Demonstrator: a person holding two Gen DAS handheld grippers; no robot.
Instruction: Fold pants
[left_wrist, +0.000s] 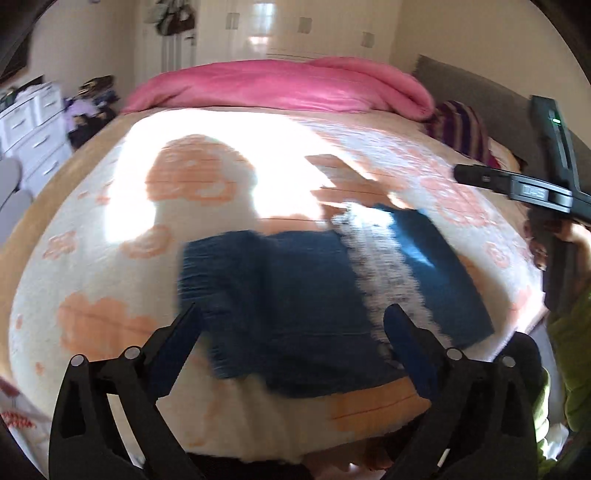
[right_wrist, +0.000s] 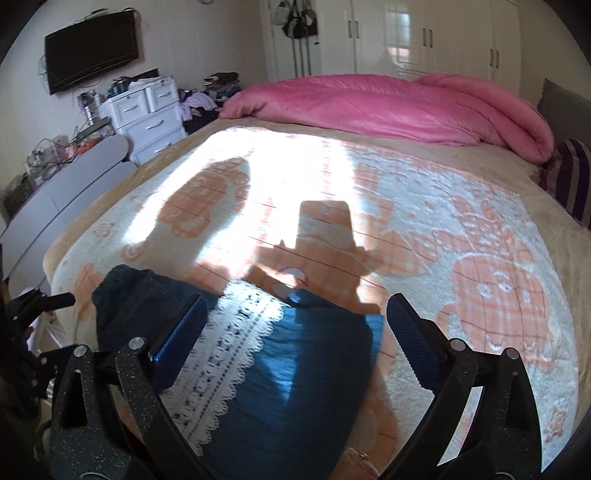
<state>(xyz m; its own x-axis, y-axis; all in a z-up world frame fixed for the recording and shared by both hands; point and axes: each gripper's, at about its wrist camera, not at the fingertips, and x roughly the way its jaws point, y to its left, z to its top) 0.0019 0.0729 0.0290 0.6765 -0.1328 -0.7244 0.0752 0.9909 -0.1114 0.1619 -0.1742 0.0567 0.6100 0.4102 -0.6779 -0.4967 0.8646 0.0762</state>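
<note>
Currently both tools, left tool (left_wrist: 291, 339) and right tool (right_wrist: 295, 332), gape empty. Pants (left_wrist: 295, 295) lie folded on bed (left_wrist: 92, 229), lace at two o'clock, seemingly released.

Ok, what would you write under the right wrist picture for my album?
Open right gripper above blue pants with white lace trim, lying on a sunlit bed.

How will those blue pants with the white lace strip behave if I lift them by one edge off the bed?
The pants will probably droop: they lie flat and creased, following the blanket. The folded layers may slide apart, since nothing pins them. The lace strip looks open-worked, so it could snag.
</note>
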